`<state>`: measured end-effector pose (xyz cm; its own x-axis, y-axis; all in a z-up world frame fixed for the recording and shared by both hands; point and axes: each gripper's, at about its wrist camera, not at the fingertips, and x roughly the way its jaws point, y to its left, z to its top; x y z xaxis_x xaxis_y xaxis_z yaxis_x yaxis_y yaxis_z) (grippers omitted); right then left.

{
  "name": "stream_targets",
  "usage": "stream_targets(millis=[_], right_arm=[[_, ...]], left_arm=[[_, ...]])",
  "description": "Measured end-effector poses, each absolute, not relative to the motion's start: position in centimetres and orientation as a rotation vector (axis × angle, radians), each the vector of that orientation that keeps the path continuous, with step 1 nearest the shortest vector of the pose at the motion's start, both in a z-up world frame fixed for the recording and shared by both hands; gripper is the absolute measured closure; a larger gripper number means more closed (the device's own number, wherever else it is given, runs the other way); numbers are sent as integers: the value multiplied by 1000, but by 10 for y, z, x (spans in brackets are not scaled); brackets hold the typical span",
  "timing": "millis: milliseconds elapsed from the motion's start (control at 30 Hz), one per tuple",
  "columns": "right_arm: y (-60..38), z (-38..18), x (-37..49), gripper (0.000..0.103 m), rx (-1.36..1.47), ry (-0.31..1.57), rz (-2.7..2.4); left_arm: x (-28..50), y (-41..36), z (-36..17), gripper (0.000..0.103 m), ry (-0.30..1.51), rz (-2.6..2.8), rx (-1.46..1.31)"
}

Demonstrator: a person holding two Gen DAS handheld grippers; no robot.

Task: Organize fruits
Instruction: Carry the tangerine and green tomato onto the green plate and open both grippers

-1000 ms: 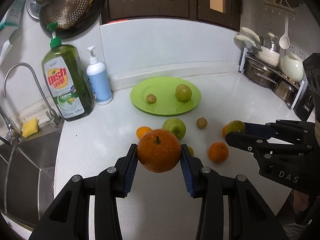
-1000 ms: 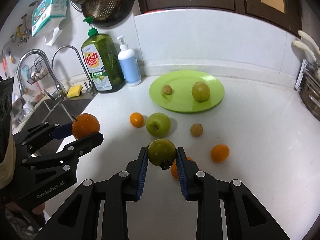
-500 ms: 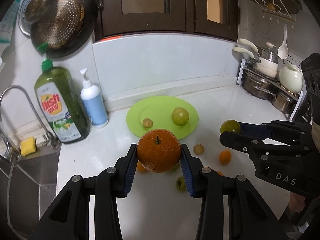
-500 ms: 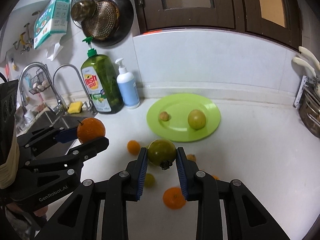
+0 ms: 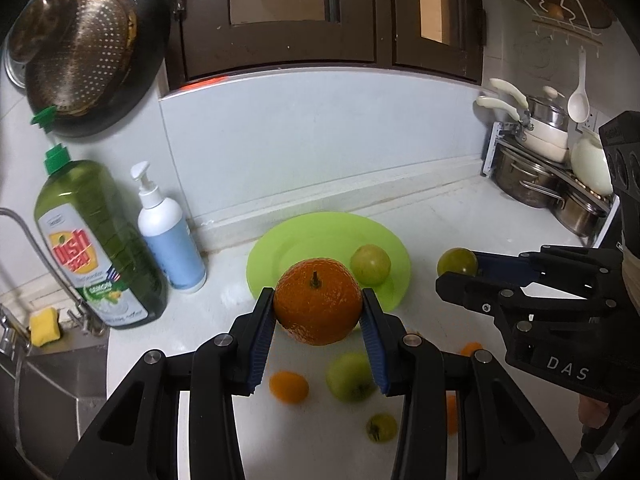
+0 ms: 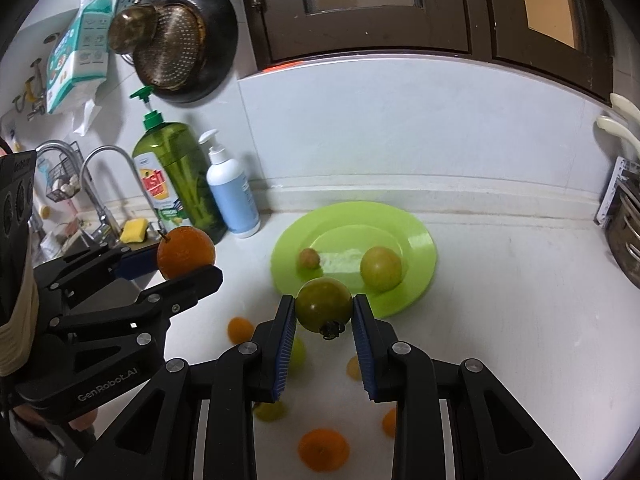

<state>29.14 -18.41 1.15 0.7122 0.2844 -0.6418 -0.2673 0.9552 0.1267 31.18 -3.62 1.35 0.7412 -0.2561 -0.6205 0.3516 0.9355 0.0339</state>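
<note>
Big orange point(image 5: 317, 305) pinched firm in the left gripper point(image 5: 318, 312), held above the near rim of the green plate point(image 5: 280, 248); green tomato point(image 6: 324, 305) clamped in the right gripper point(image 6: 324, 316), also short of the plate; best to lower each onto bare plate, clear of the pale fruit point(image 6: 380, 268), then release gently so nothing rolls.
</note>
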Motion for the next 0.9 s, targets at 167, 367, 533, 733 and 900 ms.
stream_targets(millis=[167,367,533,733,900], right_arm=[[-187,8,319,73,18,724,300],[-192,1,352,73,42,743,303],[-196,-2,379,73,44,749,293],[-201,-12,412,73,45,777,282],[-202,-29,446,73,46,850,269]], left_arm=[[339,-38,9,62,665,-330,151],[373,-40,5,62,685,-327,139],[402,-48,2,62,699,-339,143],[436,-55,-11,62,751,-348,141],[463,-56,-27,62,817,-340,147]])
